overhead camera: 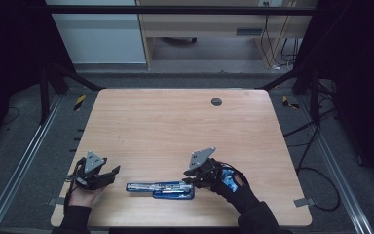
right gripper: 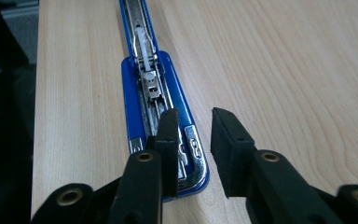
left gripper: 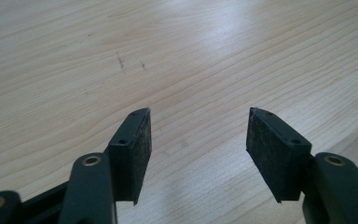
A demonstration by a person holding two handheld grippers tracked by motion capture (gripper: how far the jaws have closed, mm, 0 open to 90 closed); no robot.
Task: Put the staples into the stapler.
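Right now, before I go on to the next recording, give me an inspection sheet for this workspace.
Surface: light wooden table, a few faint marks, a round dark grommet near the far edge.
Job's things: blue stapler lying opened out flat near the front edge, its metal staple channel facing up.
Clutter: nothing seen.
Grippers: left gripper open over bare wood, nothing between its jaws; right gripper open at the stapler's blue end, one jaw over the metal channel, not clamped.
Cables: black cables on the floor at the right of the table.
Surroundings: dark floor, metal frame rails, wooden furniture behind.
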